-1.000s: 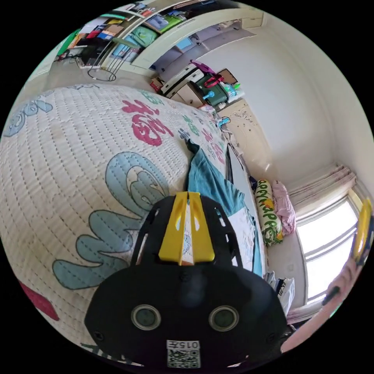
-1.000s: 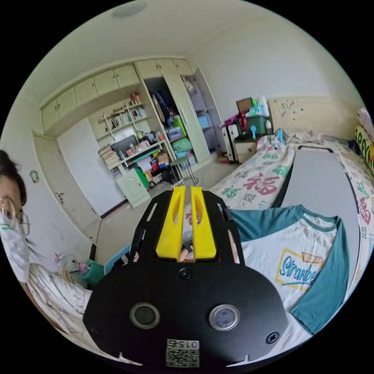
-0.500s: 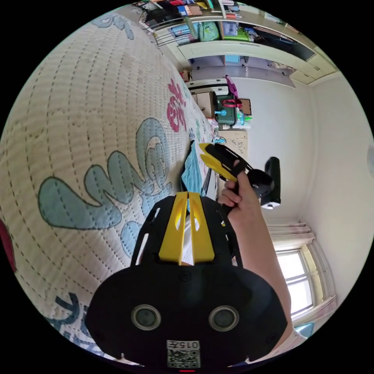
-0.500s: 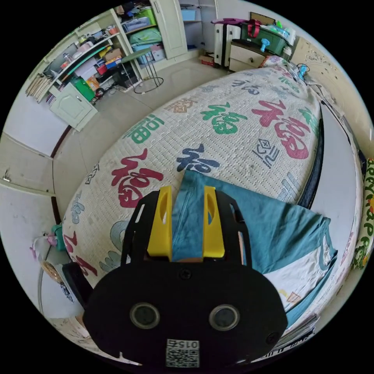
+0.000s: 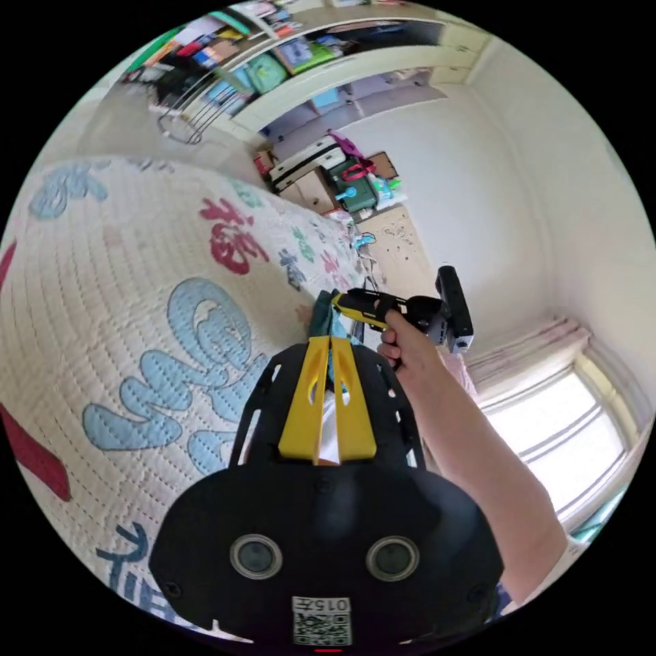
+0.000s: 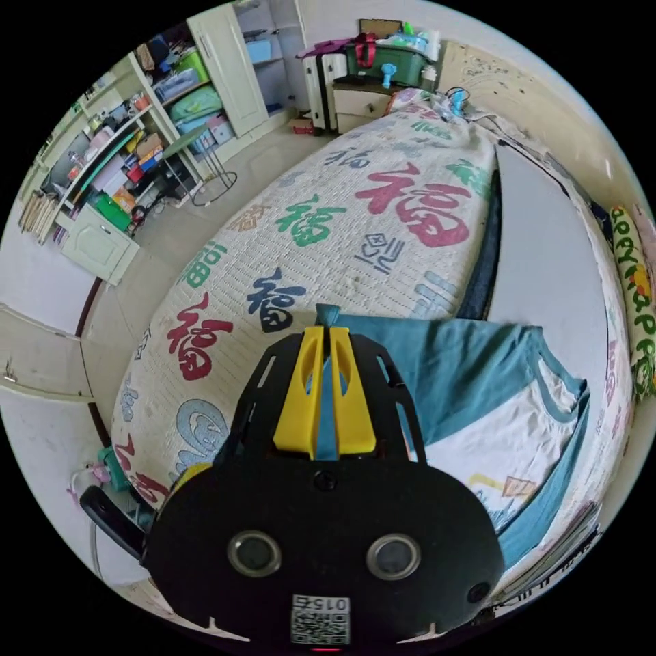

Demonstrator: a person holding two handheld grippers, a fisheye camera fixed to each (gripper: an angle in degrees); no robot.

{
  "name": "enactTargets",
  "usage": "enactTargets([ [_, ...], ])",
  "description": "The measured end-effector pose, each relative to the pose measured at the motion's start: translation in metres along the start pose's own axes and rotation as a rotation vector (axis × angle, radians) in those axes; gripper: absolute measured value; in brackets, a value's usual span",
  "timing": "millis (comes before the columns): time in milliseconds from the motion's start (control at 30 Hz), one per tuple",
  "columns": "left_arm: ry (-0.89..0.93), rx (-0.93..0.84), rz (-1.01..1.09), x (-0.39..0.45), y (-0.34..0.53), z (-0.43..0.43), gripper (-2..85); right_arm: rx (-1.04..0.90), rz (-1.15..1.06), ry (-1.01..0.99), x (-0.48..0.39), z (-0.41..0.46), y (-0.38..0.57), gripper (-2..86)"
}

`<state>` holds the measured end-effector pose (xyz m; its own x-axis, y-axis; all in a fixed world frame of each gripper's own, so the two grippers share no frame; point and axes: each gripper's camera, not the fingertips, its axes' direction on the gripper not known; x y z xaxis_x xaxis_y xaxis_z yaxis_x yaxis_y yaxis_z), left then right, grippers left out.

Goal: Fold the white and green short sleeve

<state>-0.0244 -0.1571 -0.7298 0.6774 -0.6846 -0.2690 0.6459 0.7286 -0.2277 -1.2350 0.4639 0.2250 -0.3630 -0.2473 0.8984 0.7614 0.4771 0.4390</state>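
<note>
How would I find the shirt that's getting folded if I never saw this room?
Look at the big bed with the quilted cover printed with large red, green and blue characters. On it, beside a flat grey board, lies the short sleeve shirt. It is the one garment there: white in the body with teal sleeves and a teal collar band, one teal sleeve pinched in the right gripper.

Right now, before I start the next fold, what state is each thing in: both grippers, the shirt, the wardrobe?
Right yellow-jawed gripper: shut on the teal sleeve.
Left yellow-jawed gripper: jaws together, white cloth between them.
White and teal short-sleeve shirt: lying on the quilted bed cover, sleeve folded across the front.
Cream wardrobe: door open, shelves full.
</note>
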Motion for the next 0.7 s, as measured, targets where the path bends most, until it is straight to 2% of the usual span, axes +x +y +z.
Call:
enactTargets([
  [133, 0.039, -0.108, 0.241, -0.004, 0.052, 0.011, -0.3, 0.133, 0.076, -0.027, 0.072, -0.085, 0.012, -0.5],
  [200, 0.038, -0.216, 0.446, 0.007, 0.105, 0.027, -0.2, 0.22, 0.144, -0.038, 0.126, -0.136, 0.037, -0.5],
  [300, 0.025, -0.344, 0.711, 0.018, 0.192, 0.044, -0.1, 0.238, 0.233, -0.039, 0.191, -0.168, 0.079, -0.4],
  [500, 0.01, -0.526, 0.97, -0.029, 0.336, 0.061, 0.0, 0.199, 0.387, -0.102, 0.28, -0.187, 0.146, -0.2],
  [700, 0.009, -0.611, 1.073, -0.104, 0.411, 0.05, 0.0, 0.21, 0.377, -0.186, 0.296, -0.229, 0.149, 0.6],
])
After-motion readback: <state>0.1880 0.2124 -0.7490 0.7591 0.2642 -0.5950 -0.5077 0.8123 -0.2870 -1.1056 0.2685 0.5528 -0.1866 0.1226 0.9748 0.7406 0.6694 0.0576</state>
